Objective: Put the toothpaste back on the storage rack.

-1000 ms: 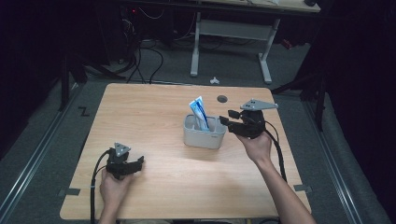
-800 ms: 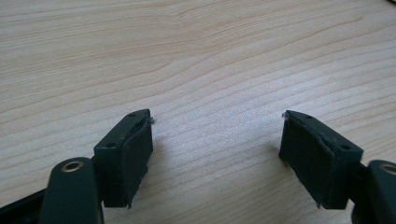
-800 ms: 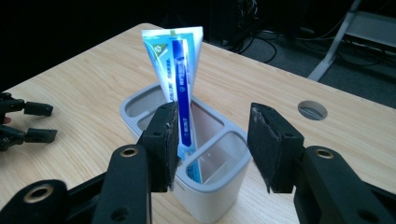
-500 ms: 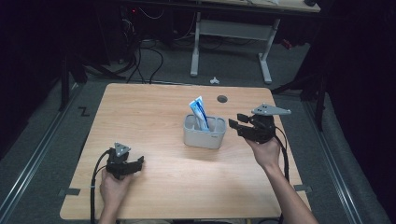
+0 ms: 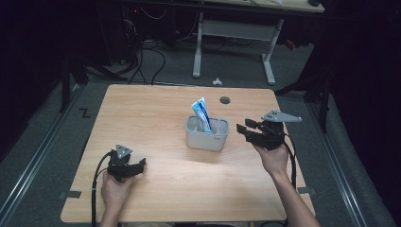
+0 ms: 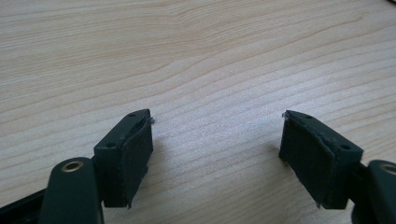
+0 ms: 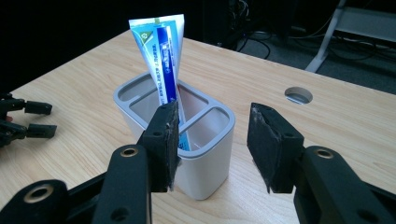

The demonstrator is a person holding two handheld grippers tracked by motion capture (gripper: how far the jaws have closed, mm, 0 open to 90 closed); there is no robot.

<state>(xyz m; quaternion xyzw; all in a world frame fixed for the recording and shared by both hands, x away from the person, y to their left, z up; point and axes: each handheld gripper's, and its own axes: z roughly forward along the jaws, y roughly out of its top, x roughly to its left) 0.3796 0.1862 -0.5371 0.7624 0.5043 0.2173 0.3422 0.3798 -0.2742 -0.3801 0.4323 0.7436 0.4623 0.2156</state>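
Observation:
A grey holder point(image 5: 206, 135) with divided compartments point(image 7: 187, 140) stands at the middle of the wooden table point(image 5: 156, 113). A blue and white toothpaste tube point(image 5: 201, 113) point(image 7: 161, 60) leans upright in it. My right gripper point(image 5: 245, 129) is held just right of the holder, open, nothing between its jaws point(image 7: 212, 140). My left gripper point(image 5: 139, 165) rests low on the table near the front left, open over bare wood point(image 6: 215, 140).
A round cable hole point(image 5: 225, 100) point(image 7: 298, 95) sits in the table behind the holder. Beyond the table's far edge stand a white desk frame point(image 5: 231, 42) and dark cables on the floor. Tape marks lie at the front corners.
My right gripper has drawn back from the holder toward the right and lowered a little. The left gripper has not moved.

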